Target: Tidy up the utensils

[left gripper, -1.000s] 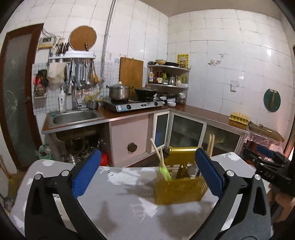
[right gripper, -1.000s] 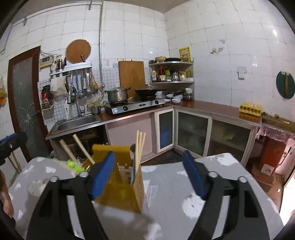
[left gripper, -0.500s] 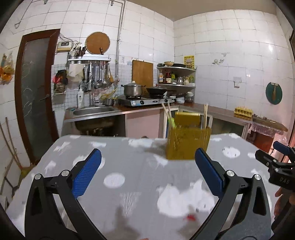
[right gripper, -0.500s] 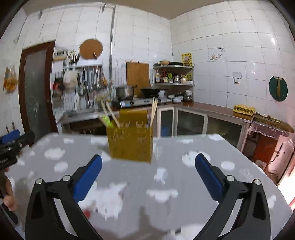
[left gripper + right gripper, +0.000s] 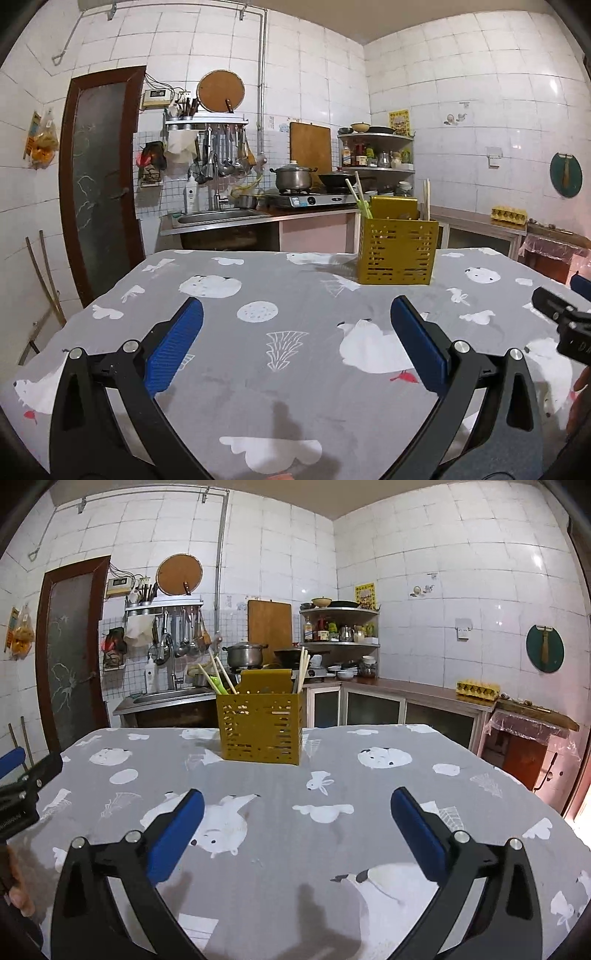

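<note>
Looking along our left gripper (image 5: 295,332), we see its blue pads (image 5: 173,347) standing wide apart with nothing between them, only the grey patterned tablecloth (image 5: 258,369) beneath. The yellow utensil holder (image 5: 397,251) sits upright toward the far side of the table, well apart from the fingertips and a little to the right of our line. Chopsticks (image 5: 427,199) and a green-tipped utensil (image 5: 364,208) lean out of its top. At the right edge the tip of our other tool shows, also clear of everything.

From the right gripper (image 5: 295,816), the picture is much the same: its jaws have just been opening and now gape wide, empty, over bare cloth. The holder (image 5: 260,731) stands ahead and slightly left, chopsticks (image 5: 303,668) upright in its right compartment, more sticks and the green piece (image 5: 218,685) slanting in its left. The left tool's black tip pokes in at the left edge.

We judge that the sorting is essentially done: no loose utensil lies on the cloth in either view, and both tools hang free of the holder. If anything remains, the next move calls for checking that the leaning sticks sit securely; otherwise we simply rest both tools, keeping clear of the holder so nothing tips.
</note>
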A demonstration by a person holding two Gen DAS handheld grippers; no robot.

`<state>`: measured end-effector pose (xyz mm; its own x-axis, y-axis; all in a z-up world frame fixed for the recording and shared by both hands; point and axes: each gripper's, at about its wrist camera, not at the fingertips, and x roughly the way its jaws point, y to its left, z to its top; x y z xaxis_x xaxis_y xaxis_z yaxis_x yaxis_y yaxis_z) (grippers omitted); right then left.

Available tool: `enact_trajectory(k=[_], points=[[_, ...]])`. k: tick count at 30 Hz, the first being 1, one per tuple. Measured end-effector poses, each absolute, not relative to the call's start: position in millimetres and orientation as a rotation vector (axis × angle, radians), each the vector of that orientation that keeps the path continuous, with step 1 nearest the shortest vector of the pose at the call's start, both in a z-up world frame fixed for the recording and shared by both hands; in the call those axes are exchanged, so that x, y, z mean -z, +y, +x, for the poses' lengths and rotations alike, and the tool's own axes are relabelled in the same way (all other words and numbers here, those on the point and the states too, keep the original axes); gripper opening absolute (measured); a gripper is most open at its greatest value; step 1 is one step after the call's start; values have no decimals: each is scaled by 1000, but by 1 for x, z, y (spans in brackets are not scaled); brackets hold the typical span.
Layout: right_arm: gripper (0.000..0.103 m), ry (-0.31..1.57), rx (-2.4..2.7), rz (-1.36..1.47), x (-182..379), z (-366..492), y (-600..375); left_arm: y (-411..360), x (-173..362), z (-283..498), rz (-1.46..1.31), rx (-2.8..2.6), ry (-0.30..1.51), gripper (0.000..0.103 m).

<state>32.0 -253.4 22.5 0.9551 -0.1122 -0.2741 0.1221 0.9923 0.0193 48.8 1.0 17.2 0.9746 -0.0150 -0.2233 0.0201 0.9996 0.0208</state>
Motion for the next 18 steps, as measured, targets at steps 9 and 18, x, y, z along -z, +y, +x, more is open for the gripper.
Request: enact_trajectory(k=[9,18], points=[[99,249,129,71,-14,25,-259,1,-13,48,32,20,216,98],[99,212,132,43,-15,18,-252,4,-12,47,29,28,215,98]])
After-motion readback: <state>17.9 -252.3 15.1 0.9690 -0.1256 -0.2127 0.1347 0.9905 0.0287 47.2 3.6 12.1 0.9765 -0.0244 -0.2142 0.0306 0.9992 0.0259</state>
